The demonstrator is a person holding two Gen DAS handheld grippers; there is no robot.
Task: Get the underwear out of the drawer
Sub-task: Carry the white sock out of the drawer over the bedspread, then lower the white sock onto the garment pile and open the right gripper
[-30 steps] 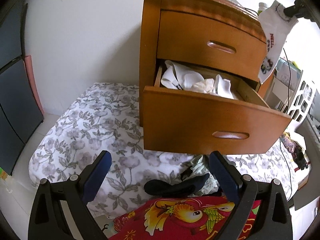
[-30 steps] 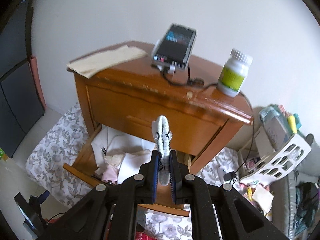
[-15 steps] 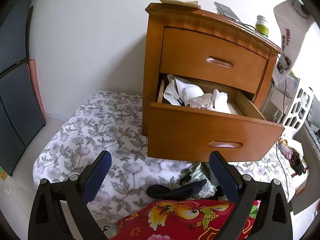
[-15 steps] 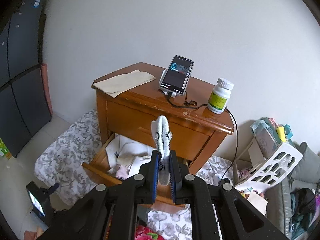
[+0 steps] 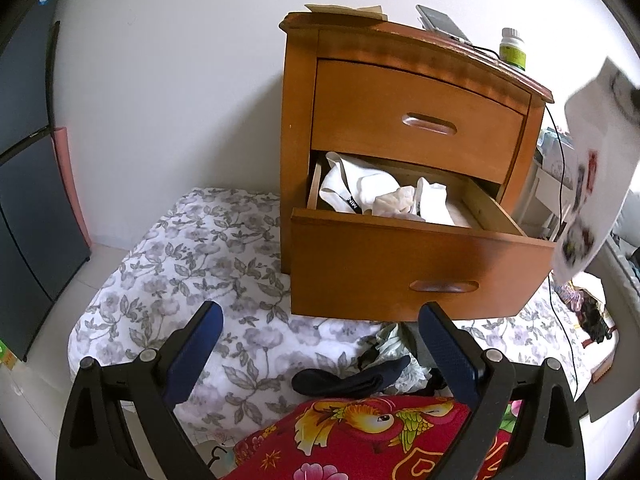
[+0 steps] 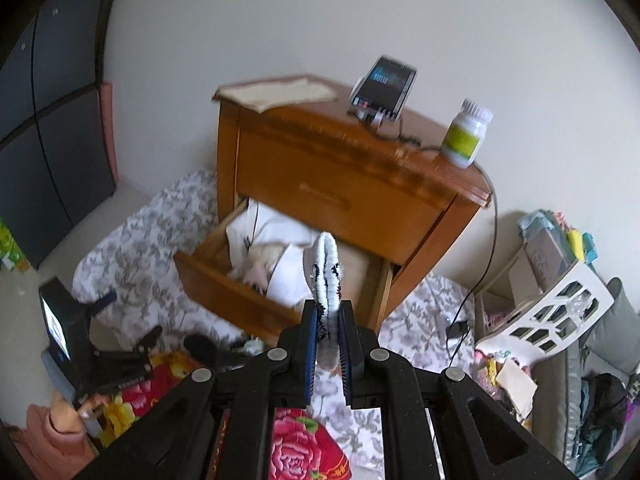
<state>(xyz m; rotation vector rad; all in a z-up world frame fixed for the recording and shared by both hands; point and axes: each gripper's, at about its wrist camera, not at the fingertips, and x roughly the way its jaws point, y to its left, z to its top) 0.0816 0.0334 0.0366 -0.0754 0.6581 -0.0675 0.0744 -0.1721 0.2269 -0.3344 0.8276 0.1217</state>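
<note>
The wooden nightstand's lower drawer [image 5: 400, 264] stands pulled out, with white garments [image 5: 360, 190] heaped inside. My right gripper [image 6: 329, 320] is shut on white underwear [image 6: 327, 268] with black and red print, held up in front of the open drawer [image 6: 224, 284]. In the left wrist view that underwear [image 5: 592, 184] hangs at the right edge, clear of the drawer. My left gripper [image 5: 320, 344] is open and holds nothing, low over the floral bedding in front of the drawer. A hand holds the left gripper [image 6: 128, 316] at the right wrist view's lower left.
A phone [image 6: 382, 80], a pill bottle [image 6: 466, 132] and a folded cloth [image 6: 280, 90] sit on the nightstand. Floral bedding [image 5: 180, 264], a red flowered blanket [image 5: 360, 440] and a black sock [image 5: 348, 380] lie below. A dark cabinet [image 5: 24, 200] stands left, a white rack [image 6: 552, 320] right.
The right gripper has carried the underwear up and away from the drawer, so it now hangs further right in the left wrist view. The left gripper has backed off slightly, still open.
</note>
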